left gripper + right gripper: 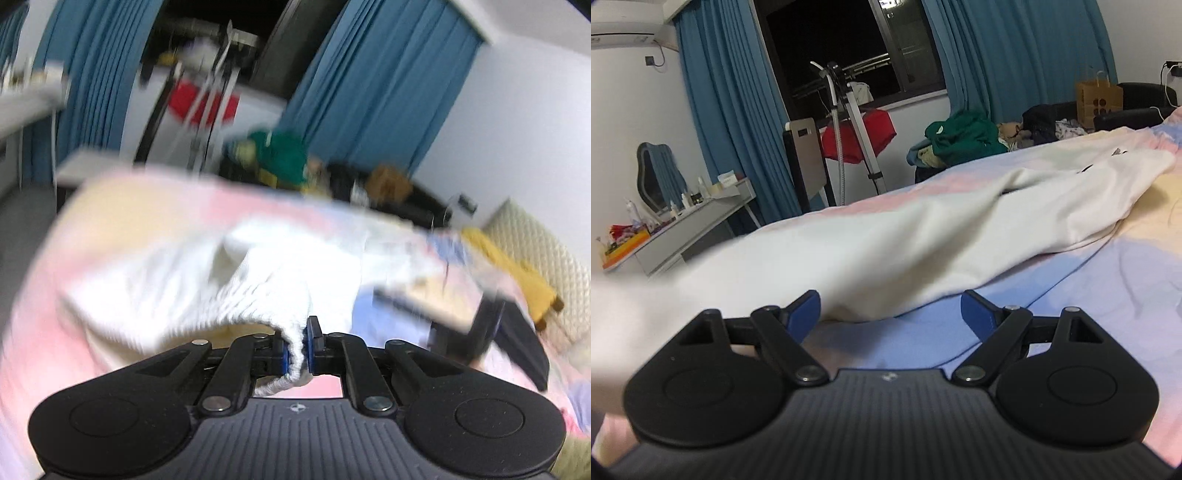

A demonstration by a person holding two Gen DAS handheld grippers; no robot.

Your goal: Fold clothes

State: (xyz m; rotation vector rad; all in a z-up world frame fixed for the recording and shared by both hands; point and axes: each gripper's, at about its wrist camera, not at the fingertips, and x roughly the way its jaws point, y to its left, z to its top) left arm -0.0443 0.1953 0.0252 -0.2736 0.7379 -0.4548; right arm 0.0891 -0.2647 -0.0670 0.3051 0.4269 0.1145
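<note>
A white garment (207, 273) lies across the pastel bed sheet (122, 206). My left gripper (296, 350) is shut on a ribbed edge of the white garment and holds it lifted; this view is blurred by motion. In the right wrist view the same white garment (923, 229) stretches across the bed sheet (1108, 280) from lower left to upper right. My right gripper (890, 310) is open, its blue pads (807, 314) low over the sheet at the garment's near edge, holding nothing. The right gripper (487, 328) shows as a dark blurred shape in the left wrist view.
A pile of clothes with a green garment (960, 136) sits beyond the bed. A stand with a red cloth (860, 136), a grey desk (698, 218) with bottles, blue curtains (731, 122) and a paper bag (1099, 98) stand behind. A yellow item (509, 273) lies at the bed's right.
</note>
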